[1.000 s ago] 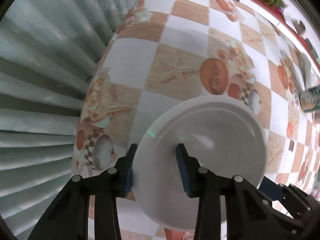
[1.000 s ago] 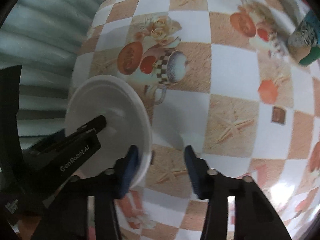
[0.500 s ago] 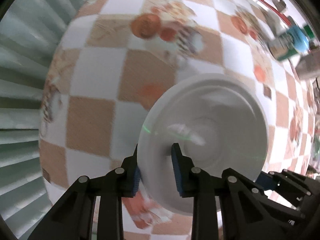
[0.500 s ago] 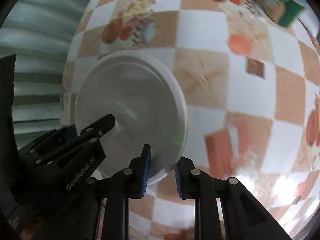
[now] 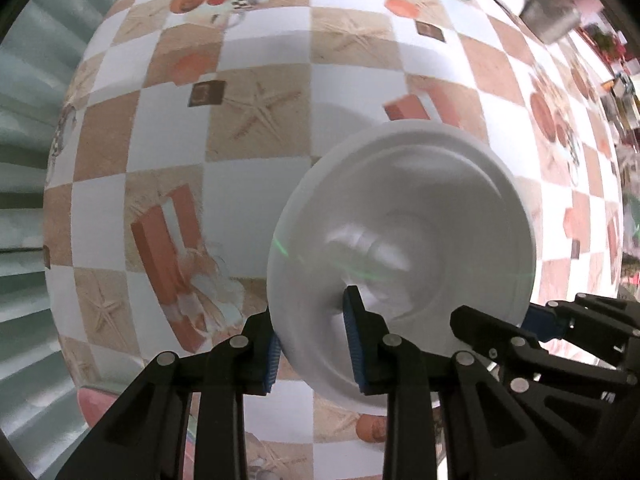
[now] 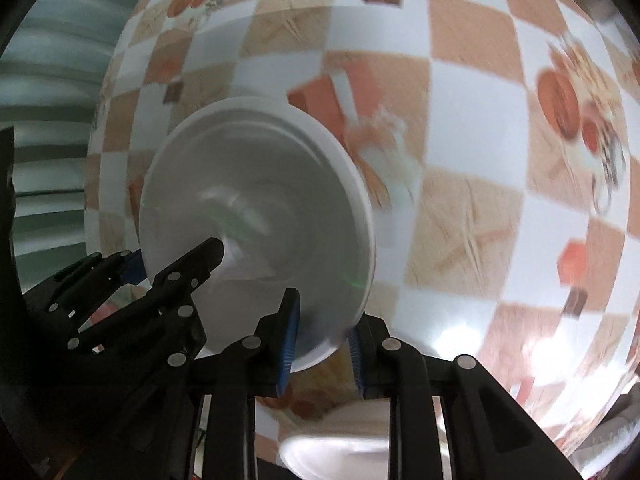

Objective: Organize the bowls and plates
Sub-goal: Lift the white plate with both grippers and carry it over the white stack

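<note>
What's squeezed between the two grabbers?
The white plate: the left gripper and right gripper each pinch its rim from opposite sides, in both wrist views.

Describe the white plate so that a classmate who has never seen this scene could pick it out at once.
Start from the table, covered in a checked cloth of tan and white squares printed with starfish. Above it, the left gripper and the right gripper each clamp one edge of the white plate. It is the only plain, round, glossy thing against all that pattern.

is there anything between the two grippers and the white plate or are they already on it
Nothing stands between them. The left gripper and the right gripper are each closed on the rim of the white plate, at opposite edges, holding it above the checkered tablecloth.
</note>
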Available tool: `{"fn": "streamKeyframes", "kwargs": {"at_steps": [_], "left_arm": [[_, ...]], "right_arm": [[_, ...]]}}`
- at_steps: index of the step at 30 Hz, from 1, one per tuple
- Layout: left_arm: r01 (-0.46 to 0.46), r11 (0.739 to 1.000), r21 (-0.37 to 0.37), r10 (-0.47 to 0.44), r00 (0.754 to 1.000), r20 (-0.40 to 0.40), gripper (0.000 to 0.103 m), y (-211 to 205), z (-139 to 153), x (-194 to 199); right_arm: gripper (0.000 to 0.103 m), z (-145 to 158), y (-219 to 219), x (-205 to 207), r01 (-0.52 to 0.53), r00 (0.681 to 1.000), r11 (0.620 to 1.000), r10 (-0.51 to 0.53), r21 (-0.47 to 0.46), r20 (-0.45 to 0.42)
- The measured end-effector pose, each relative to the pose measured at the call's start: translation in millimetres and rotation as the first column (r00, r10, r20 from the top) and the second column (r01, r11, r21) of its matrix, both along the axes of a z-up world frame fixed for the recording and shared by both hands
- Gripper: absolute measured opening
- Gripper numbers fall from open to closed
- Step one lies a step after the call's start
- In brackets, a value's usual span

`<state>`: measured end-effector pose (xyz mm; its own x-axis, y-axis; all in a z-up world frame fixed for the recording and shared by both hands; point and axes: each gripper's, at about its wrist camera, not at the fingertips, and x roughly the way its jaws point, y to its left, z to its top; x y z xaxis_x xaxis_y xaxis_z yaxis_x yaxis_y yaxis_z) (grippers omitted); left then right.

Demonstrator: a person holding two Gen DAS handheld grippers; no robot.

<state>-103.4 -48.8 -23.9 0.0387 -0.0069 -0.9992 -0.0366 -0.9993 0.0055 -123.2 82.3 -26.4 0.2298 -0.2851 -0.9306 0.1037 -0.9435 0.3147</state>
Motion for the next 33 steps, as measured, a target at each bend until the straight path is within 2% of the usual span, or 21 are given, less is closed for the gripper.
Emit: {"fn": "streamKeyframes", "kwargs": {"at_steps": [2, 5, 9, 11, 13, 15, 16, 23, 24, 27, 32, 33], "left_arm": [[0.020, 0.999, -0.031, -0.020, 1.000, -0.016, 0.032, 6.6, 0.5, -2.7], [0.012, 0.999, -0.032, -0.013, 0.999, -0.037, 0.032, 0.9, 3.8, -8.4], [0.004, 1.000, -0.026, -0.005, 0.999, -0.034, 0.040, -20.3, 0.1, -23.4], [0.013, 1.000, -0.025, -0.014, 0.999, -0.037, 0.040, -16.0, -2.7, -27.6], [0.008, 1.000, 0.014, -0.008, 1.000, -0.017, 0.033, -8.7, -5.9, -27.1], [-0.011, 1.000, 0.021, 0.012, 1.000, -0.019, 0.032, -7.3, -3.2, -34.6], [-0.019, 1.000, 0.022, 0.019, 1.000, -0.014, 0.032, -3.2, -4.2, -33.1], [-0.028, 1.000, -0.001, 0.028, 1.000, -0.001, 0.033, 6.0, -8.5, -15.2], [-0.037, 0.999, -0.001, 0.037, 0.999, 0.002, 0.033, 1.2, -9.9, -9.5], [-0.058, 0.998, 0.002, 0.058, 0.998, 0.016, 0.034, -0.7, -12.5, -17.5], [-0.083, 0.997, -0.011, 0.083, 0.997, -0.010, 0.034, -0.9, 0.2, -14.0], [-0.087, 0.996, -0.011, 0.086, 0.996, -0.015, 0.034, 6.5, 8.2, -10.1]], "right_arm": [[0.025, -0.6, 8.4, 7.1, 0.022, 1.000, 1.000, -0.022, -0.010, 0.012], [0.025, 1.0, 18.7, 5.4, 0.023, 1.000, 1.000, -0.023, 0.005, -0.002], [0.025, 3.4, 39.0, 0.3, 0.066, 0.998, 0.998, -0.066, -0.005, -0.021], [0.025, 5.5, 43.4, -2.3, 0.093, 0.996, 0.996, -0.093, -0.014, -0.010], [0.025, 5.6, 52.2, -1.6, 0.103, 0.995, 0.994, -0.103, -0.022, -0.004], [0.022, 6.2, 56.7, -1.6, 0.101, 0.995, 0.994, -0.100, -0.040, 0.006], [0.017, 6.4, 55.8, -2.0, 0.092, 0.996, 0.995, -0.091, -0.046, 0.008], [0.017, 6.5, 60.2, 2.8, 0.086, 0.996, 0.995, -0.085, -0.049, 0.022], [0.017, 5.1, 42.2, 1.3, 0.075, 0.997, 0.996, -0.074, -0.045, 0.023], [0.017, 5.6, 39.9, 1.1, 0.074, 0.997, 0.996, -0.073, -0.042, 0.030], [0.017, 12.9, 33.3, 4.0, 0.075, 0.997, 0.995, -0.074, -0.061, 0.017], [0.017, 10.7, 20.5, 0.3, 0.070, 0.998, 0.995, -0.069, -0.064, 0.013]]}}
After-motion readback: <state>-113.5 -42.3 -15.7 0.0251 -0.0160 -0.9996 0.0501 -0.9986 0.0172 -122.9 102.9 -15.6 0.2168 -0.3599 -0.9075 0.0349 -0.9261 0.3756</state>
